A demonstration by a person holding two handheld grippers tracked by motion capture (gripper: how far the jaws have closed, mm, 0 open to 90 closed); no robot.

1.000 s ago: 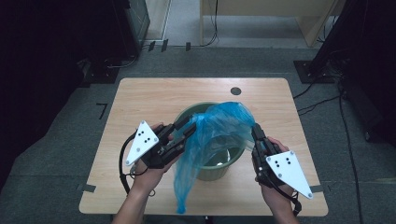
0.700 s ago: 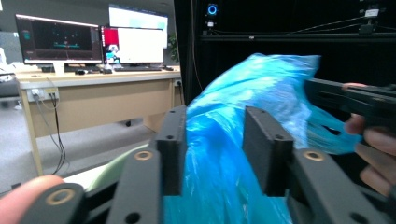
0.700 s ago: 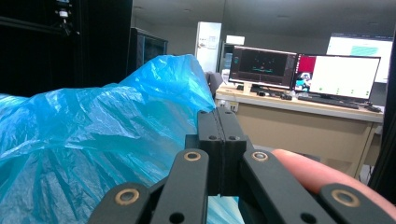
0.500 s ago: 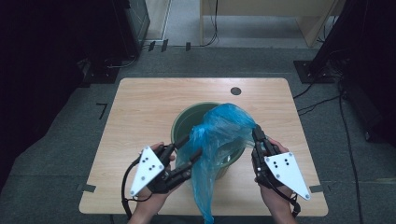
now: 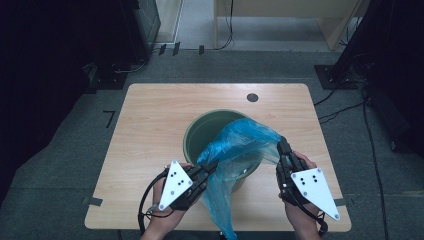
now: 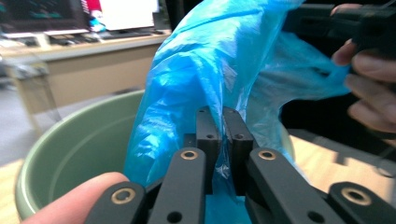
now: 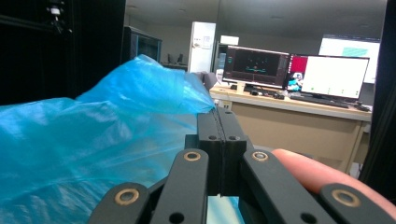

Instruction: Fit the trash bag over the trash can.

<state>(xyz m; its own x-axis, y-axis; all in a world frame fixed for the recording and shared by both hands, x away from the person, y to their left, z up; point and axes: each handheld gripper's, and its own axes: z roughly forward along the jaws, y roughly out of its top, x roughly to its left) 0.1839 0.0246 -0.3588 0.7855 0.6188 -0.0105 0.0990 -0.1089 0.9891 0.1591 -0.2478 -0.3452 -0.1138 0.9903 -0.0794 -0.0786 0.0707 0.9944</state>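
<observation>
Left gripper (image 5: 212,167): near tabletop edge, at the bin's near-left side. Its fingers (image 6: 208,133) have just been closing and are now clamped on a fold of the bag, film pinched between the pads.
Right gripper (image 5: 281,145): near edge, just right of the bin. Fingers (image 7: 209,128) pressed together on the bag's edge, which fans out from the tips.
Hands: one on each gripper body, forearms entering from the near side; a fingertip rests along each gripper's lower links.
Bag (image 5: 235,150): blue thin plastic, stretched between the two grips over the bin's near half; loose tail hangs past the near tabletop edge.
Reason for hold: two separated pinch points keep the film taut and spread. Judged purpose: opening the mouth to line the bin.
Bin (image 5: 195,135): green, round, upright at tabletop centre, touching the bag at its near rim. Far half of the interior uncovered.
Step status: judged as mid-fit; bag not yet seated around the rim.
Tabletop (image 5: 150,125): light wood, with a round cable port (image 5: 252,97) near the far edge.
Beyond: grey carpet, cables, dark equipment racks.
</observation>
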